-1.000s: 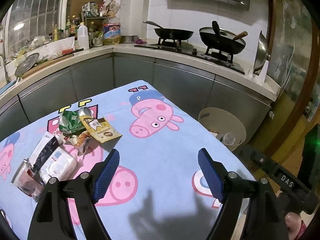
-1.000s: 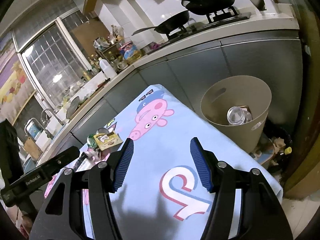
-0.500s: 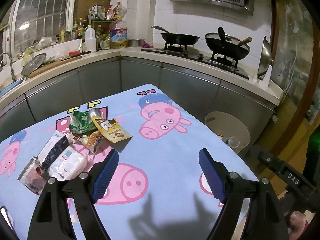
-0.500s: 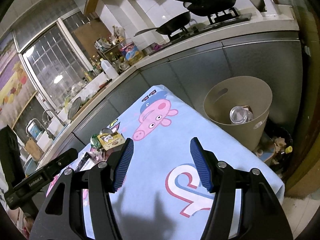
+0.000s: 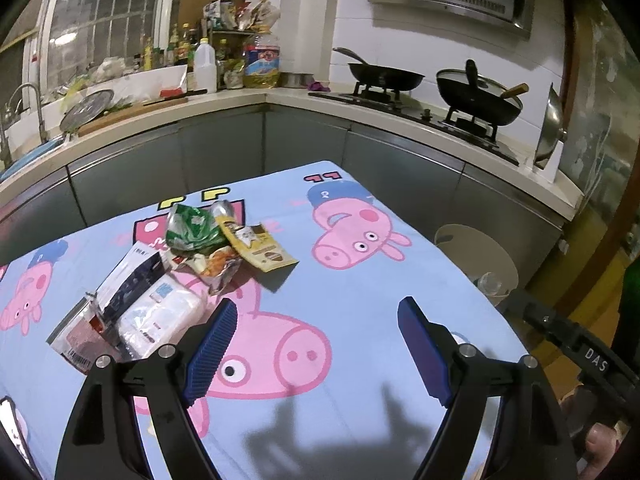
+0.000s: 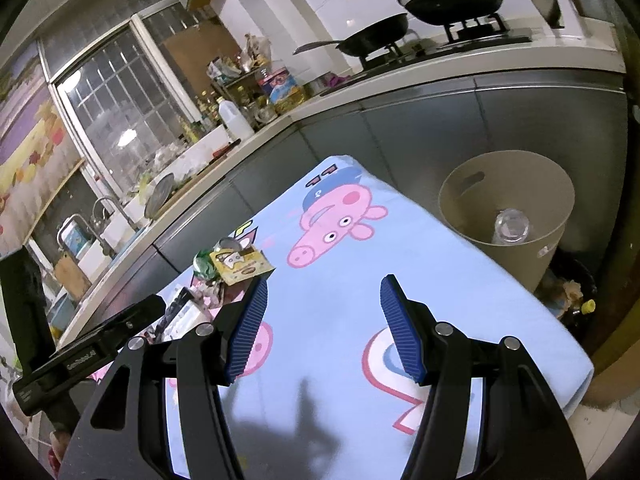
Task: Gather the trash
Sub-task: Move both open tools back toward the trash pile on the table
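A heap of trash lies on the left of the blue cartoon-pig tablecloth (image 5: 360, 288): a crumpled green wrapper (image 5: 192, 230), a yellow snack packet (image 5: 258, 246), a torn foil wrapper (image 5: 218, 266), a dark-and-white carton (image 5: 130, 280), a white tissue pack (image 5: 158, 316) and a reddish packet (image 5: 78, 340). My left gripper (image 5: 316, 344) hangs open and empty above the cloth, just right of the tissue pack. My right gripper (image 6: 324, 324) is open too, with nothing between its pads; the yellow packet (image 6: 240, 266) lies beyond its left finger. A beige bin (image 6: 506, 216) stands beyond the table's right edge, with a clear bottle (image 6: 512, 226) inside.
Grey kitchen cabinets and a counter (image 5: 360, 108) wrap around behind the table, with two black pans (image 5: 476, 98) on the stove, bottles (image 5: 205, 66) and a sink. More rubbish lies on the floor (image 6: 572, 296) beside the bin. The other gripper's handle (image 6: 80, 356) shows at the right wrist view's left edge.
Both grippers have shifted leftward, so the trash pile sits nearer the left gripper and the bin has slid toward the right. Both stay open and empty.
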Demonstrator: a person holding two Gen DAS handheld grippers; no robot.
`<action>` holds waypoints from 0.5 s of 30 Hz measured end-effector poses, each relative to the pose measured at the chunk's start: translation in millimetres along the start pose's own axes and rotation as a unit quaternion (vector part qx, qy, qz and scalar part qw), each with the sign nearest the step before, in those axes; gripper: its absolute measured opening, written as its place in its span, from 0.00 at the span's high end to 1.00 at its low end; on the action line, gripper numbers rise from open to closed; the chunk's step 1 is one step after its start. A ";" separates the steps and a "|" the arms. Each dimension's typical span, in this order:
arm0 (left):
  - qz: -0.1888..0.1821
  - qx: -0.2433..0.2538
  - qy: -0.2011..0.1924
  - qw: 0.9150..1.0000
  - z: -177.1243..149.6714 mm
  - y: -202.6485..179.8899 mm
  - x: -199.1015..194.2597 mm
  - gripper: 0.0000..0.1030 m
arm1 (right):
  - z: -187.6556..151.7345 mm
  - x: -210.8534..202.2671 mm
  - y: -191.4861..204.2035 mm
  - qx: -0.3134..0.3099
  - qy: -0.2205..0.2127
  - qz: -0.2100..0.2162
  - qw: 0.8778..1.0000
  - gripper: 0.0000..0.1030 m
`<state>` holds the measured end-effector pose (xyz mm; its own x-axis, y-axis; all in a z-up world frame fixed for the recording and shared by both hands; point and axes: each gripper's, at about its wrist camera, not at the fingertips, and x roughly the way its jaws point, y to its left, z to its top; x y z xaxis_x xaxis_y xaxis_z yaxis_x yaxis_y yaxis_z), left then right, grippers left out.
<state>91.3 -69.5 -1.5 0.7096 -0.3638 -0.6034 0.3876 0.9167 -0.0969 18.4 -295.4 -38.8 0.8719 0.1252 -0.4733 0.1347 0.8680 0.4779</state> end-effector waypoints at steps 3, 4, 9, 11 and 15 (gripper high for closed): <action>0.004 -0.009 0.004 1.000 -3.7 10.3 2.3 0.20 | -1.5 6.3 7.1 -0.009 0.008 0.004 1.000 0.43; 0.006 -0.013 0.006 1.000 -6.0 14.9 3.4 0.20 | -2.0 9.2 10.4 -0.013 0.012 0.006 1.000 0.43; 0.019 -0.026 0.017 0.999 -24.4 41.5 9.0 0.20 | -3.5 29.2 35.1 -0.049 0.034 0.025 0.998 0.45; 0.022 -0.043 0.026 0.998 -34.1 58.1 12.8 0.20 | -5.9 40.9 48.2 -0.069 0.044 0.037 0.996 0.46; 0.038 -0.068 0.034 0.996 -49.3 85.8 16.8 0.20 | -10.4 75.5 73.4 -0.100 0.076 0.060 0.990 0.50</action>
<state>107.5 11.2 -59.0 0.6904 -0.2850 -0.6649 0.2477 0.9567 -0.1529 89.2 -217.2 -47.2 0.7935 0.2906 -0.5348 -0.0748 0.9185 0.3882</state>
